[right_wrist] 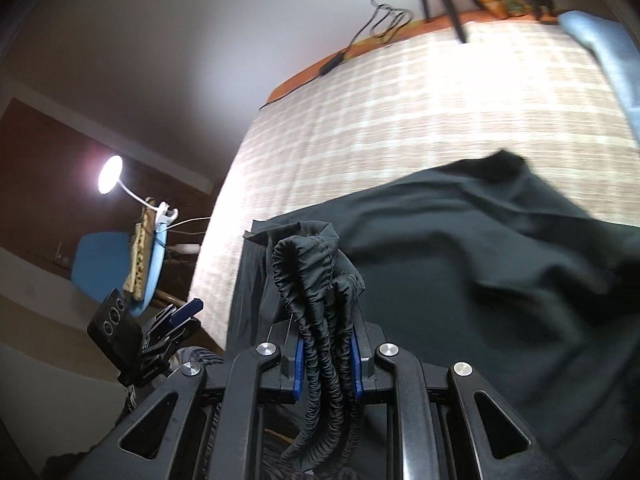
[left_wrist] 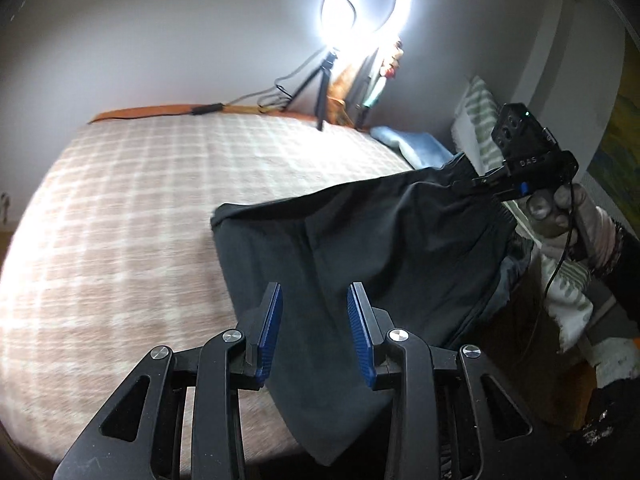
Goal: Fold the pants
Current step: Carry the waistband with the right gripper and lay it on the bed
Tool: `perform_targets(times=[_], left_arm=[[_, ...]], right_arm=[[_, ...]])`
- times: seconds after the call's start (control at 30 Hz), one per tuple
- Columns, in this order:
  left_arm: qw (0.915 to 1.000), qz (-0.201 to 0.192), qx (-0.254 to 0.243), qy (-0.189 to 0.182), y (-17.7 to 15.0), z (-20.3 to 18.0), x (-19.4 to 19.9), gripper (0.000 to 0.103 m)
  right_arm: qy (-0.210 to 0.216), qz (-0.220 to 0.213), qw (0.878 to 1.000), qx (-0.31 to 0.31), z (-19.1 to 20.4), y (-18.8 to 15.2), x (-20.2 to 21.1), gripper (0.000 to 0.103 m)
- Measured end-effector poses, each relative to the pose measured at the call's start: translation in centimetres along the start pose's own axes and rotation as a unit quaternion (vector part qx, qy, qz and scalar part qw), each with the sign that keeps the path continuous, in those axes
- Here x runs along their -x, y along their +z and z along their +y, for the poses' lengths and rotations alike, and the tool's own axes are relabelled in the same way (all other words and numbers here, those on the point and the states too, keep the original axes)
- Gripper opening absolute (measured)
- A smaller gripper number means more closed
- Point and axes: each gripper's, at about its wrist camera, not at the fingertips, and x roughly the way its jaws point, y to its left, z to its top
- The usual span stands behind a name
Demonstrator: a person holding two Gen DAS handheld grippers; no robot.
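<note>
- Fingers [left_wrist: 270, 320] on my left gripper [left_wrist: 315, 330] stand apart, blue pads facing each other. Dark cloth lies under the gap, but I see neither pad pressing on it, so nothing held.
- Right gripper [right_wrist: 326, 364] is clamped on the bunched elastic waistband [right_wrist: 316, 312]. Gathered folds are squeezed between its blue pads and spill out above and below the jaws.
- From the left wrist view I see the right gripper [left_wrist: 478, 182] at the upper right, lifting one end of the pants [left_wrist: 360, 248] off the bed; a gloved hand [left_wrist: 560, 212] holds its handle.
- Pants are dark, near black. They sit at the right side of the checked blanket [left_wrist: 140, 220], partly draped over the near edge of the bed.
- Long axis in the left view runs from the raised waistband end at upper right down to the lower middle, under my left gripper.
- Right wrist view: the rest of the cloth spreads right of the waistband, rumpled, resting on the blanket.
- Ring light [left_wrist: 366, 4] on a tripod stands at the far edge of the bed.
- Left gripper [right_wrist: 176, 316] shows at lower left of the right view, clear of the cloth.
</note>
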Motion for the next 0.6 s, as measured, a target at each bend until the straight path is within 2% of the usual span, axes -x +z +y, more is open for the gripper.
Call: perform_targets(times=[0.27,0.37,0.6], left_arm=[[0.999,0.03,-0.023,-0.023,0.6,-2.6,-3.3,0.032],[0.9985,0.033,-0.031,-0.031,0.5,-3.3,-3.5,0.032],[0.997,0.041,-0.046,-0.047,1.2,-4.8,-5.0,0.032]], right_arm=[[-0.067,-0.005,0.997,-0.025,-4.9,-0.4,4.1,0.016],[-0.072,-0.013,0.996,-0.05,-6.9,-0.5,5.3,0.016],[-0.104,-0.023,0.992,-0.063,-10.0,-1.1,8.0,0.016]])
